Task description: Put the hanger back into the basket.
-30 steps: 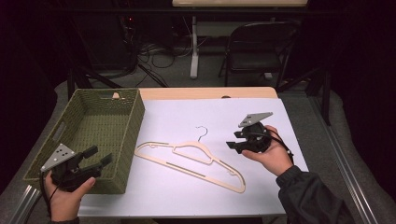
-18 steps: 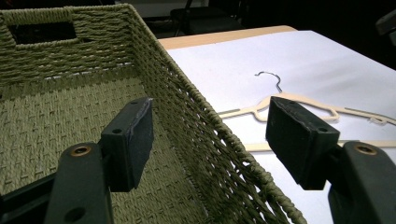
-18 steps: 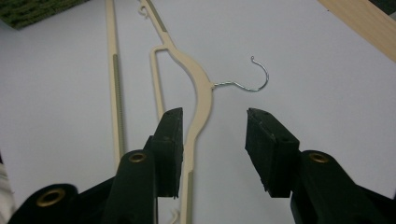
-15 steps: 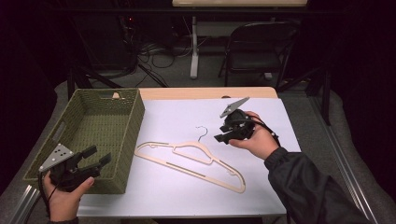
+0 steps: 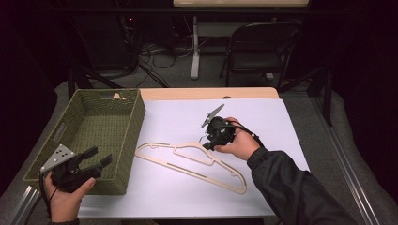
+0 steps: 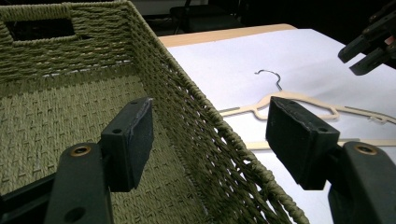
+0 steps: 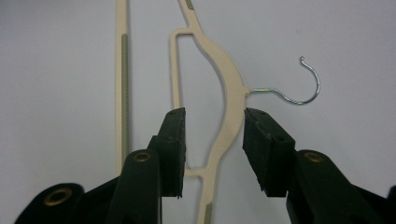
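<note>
- A cream hanger [image 5: 192, 159] is seen lying flat on the white table cover [image 5: 291, 126], running from the centre of the high view down toward the lower right; its thin metal hook [image 5: 202, 127] rises toward the middle of the frame.
- The right gripper [image 5: 211, 140] is held by the right hand [image 5: 239, 143] just right of centre in the high view, above the neck of the hanger where the hook joins the cream body.
- In the right gripper view the right gripper [image 7: 212, 140] is seen with its jaws partly open, one on each side of the curved upper arm of the hanger [image 7: 229, 93]; nothing is gripped, and whether the pads touch the cover cannot be told.
- In that same view the hook [image 7: 299, 86] is seen curling at the upper right, and the hanger's straight lower bar is seen at the left.
- The left gripper [image 5: 96, 159] is held by the left hand [image 5: 68, 201] at the lower left of the high view, over the near right corner of the green woven basket [image 5: 56, 136].
- In the left gripper view the left gripper [image 6: 210, 135] is seen wide open and empty, with the basket [image 6: 196, 107] wall passing between its jaws.
- The basket is placed at the left of the high view, its right wall just beside the hanger's left tip.
- The right gripper [image 6: 369, 46] is also seen at the upper right of the left gripper view, above the hanger [image 6: 299, 100].
</note>
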A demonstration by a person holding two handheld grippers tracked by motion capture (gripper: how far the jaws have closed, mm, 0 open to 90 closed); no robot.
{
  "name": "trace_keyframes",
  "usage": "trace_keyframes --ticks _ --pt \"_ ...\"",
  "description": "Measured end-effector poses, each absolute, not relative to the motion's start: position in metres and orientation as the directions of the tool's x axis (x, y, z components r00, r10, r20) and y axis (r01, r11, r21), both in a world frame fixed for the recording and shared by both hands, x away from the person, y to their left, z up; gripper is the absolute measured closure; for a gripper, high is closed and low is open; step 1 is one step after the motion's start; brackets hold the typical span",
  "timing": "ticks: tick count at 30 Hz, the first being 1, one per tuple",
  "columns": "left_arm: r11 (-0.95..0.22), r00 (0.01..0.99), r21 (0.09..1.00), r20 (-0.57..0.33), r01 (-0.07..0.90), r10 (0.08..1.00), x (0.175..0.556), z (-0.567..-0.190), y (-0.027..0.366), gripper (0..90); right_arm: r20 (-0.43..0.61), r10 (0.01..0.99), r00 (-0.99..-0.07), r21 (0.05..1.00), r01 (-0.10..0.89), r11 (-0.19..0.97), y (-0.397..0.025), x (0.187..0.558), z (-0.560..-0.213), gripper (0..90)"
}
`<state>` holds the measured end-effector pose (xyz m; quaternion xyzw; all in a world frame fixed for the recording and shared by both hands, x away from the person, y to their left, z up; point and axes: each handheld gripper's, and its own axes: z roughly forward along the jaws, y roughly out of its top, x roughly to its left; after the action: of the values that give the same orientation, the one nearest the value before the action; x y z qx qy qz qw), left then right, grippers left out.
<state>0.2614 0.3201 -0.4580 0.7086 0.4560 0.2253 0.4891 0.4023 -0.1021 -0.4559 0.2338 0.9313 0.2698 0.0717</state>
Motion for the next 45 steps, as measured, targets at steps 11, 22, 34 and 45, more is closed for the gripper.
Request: trace_keyframes --ticks 11,22,34,45 --pt "-0.115 0.486 0.895 -0.122 0.431 0.865 0.262 -0.459 0.319 32.4 0.01 0.434 -0.901 0.485 0.384 0.786 -0.086 0.405 -0.472 64.1" --pt "-0.119 0.488 0.894 -0.121 0.432 0.865 0.262 -0.46 0.318 32.4 0.026 0.393 -0.919 0.432 0.365 0.825 -0.075 0.404 -0.485 64.2" --pt "-0.118 0.484 0.894 -0.12 0.433 0.867 0.262 -0.46 0.319 32.4 -0.005 0.368 -0.93 0.395 0.337 0.855 -0.067 0.403 -0.496 65.1" --pt "-0.119 0.482 0.892 -0.12 0.436 0.868 0.263 -0.461 0.319 32.4 0.004 0.346 -0.938 0.337 0.327 0.883 -0.06 0.405 -0.512 70.3"
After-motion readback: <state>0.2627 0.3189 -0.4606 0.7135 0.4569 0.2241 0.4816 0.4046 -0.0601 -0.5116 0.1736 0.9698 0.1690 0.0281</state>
